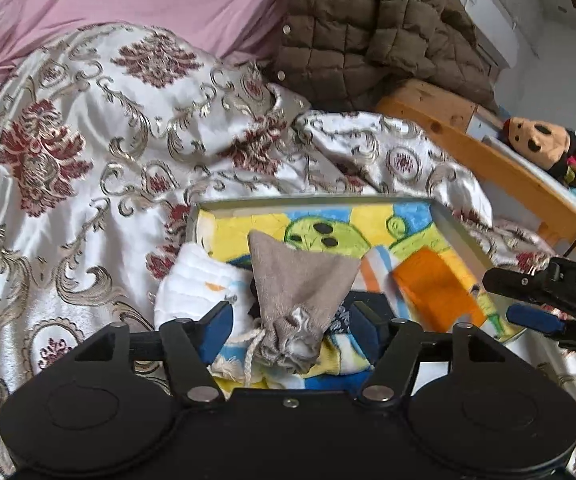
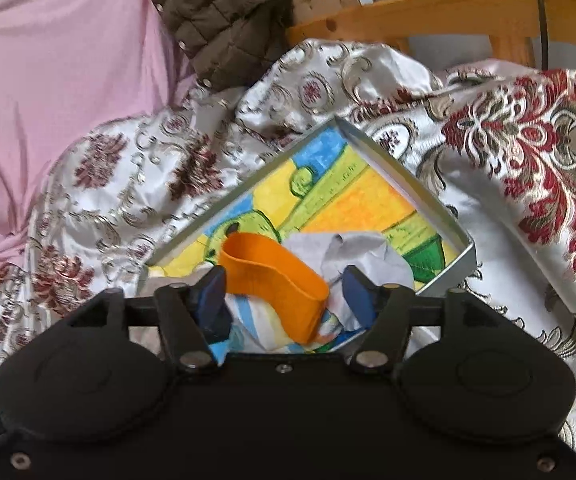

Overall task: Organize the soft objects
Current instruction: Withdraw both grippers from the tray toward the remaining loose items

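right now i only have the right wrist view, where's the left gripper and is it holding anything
Observer: The left gripper is open over the near end of the tray. A grey drawstring pouch lies between its fingers, and the pads are not pressing on it.
Operator: anything soft outside the tray
Observer: A plush toy lies on the wooden shelf, off to the right past the bed.
Operator: and the tray's left side
Observer: A white folded cloth hangs over the left rim onto the patterned bedspread.
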`<action>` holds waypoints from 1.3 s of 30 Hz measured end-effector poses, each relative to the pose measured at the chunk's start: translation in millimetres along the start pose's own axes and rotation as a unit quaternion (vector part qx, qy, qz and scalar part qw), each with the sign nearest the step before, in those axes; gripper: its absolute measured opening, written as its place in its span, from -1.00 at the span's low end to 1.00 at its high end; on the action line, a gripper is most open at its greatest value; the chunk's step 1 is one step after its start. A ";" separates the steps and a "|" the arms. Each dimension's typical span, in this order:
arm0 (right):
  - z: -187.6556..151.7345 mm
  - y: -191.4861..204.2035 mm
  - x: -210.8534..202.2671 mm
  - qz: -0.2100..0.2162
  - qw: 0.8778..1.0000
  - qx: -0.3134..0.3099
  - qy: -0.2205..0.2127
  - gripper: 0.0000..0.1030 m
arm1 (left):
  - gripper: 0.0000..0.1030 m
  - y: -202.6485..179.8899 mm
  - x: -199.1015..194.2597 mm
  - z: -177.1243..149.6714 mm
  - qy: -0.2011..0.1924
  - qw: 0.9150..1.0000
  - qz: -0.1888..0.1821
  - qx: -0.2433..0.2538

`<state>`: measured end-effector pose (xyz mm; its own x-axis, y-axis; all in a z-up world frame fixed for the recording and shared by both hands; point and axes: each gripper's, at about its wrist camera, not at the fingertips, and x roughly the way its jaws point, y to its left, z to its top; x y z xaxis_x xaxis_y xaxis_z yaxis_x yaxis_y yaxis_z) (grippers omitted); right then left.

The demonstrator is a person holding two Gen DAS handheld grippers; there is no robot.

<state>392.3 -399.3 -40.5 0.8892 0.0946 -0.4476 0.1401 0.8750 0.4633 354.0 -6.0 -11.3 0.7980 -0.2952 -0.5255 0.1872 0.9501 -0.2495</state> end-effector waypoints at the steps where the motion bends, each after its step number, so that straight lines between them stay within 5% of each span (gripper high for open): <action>1: 1.7 -0.3 -5.5 0.005 1.000 0.000 -0.003 0.14 | 0.36 -0.8 -4.7 1.5 -0.005 1.000 0.000 -0.002; 14: 13.3 13.5 -95.7 0.063 0.995 -0.051 -0.063 0.97 | 0.79 -27.4 -87.2 12.9 -0.105 0.994 0.011 0.011; 27: -5.0 26.4 -201.6 0.105 0.983 -0.091 -0.119 0.99 | 0.98 -42.7 -162.7 -5.9 -0.178 0.984 0.014 -0.002; 39: -47.4 27.3 -274.0 0.111 0.978 -0.110 -0.138 0.99 | 0.98 -50.6 -215.4 -35.8 -0.195 0.981 0.020 0.013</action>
<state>131.8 -378.8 58.5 0.9751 0.1884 -0.1170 -0.1396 0.9312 0.3366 152.2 5.9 85.5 0.9624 -0.2014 -0.1822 0.1618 0.9640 -0.2108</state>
